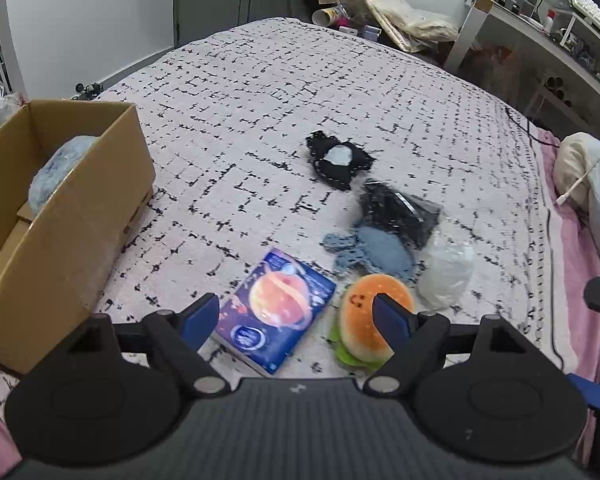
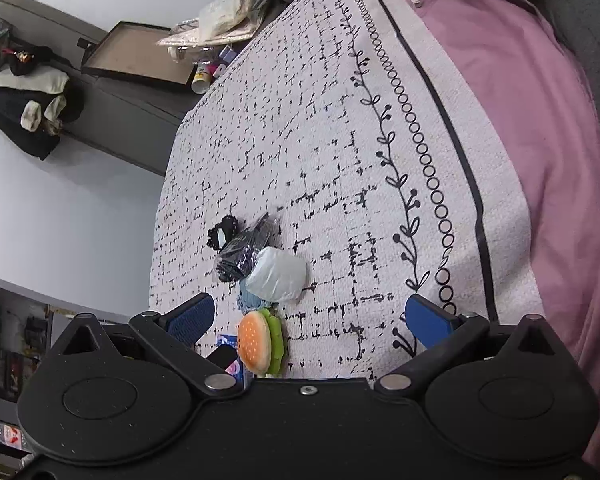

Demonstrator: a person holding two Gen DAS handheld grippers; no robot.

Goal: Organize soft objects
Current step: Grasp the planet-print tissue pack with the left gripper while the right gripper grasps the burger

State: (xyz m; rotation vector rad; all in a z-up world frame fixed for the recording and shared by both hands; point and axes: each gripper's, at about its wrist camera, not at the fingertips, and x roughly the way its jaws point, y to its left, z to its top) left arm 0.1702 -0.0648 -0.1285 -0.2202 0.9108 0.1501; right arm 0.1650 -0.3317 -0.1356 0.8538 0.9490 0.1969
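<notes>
Between the wide-spread blue pads of the left gripper (image 1: 296,316) lay a planet-printed book (image 1: 274,310), with nothing held; its right pad stood in front of the burger plush (image 1: 366,320), though whether it touched could not be told. Beyond the plush, close together on the patterned bedspread (image 1: 260,100), lay a blue knitted piece (image 1: 374,254), a whitish plastic-wrapped bundle (image 1: 446,274), a dark item in clear wrap (image 1: 398,214) and, farthest off, a black lacy piece (image 1: 338,160). At the left stood an open cardboard box (image 1: 80,208) with a pale blue fluffy thing (image 1: 58,172) inside. Off to the side, the right gripper (image 2: 310,320) also stood wide open and empty above the bedspread, the burger plush near its left pad.
</notes>
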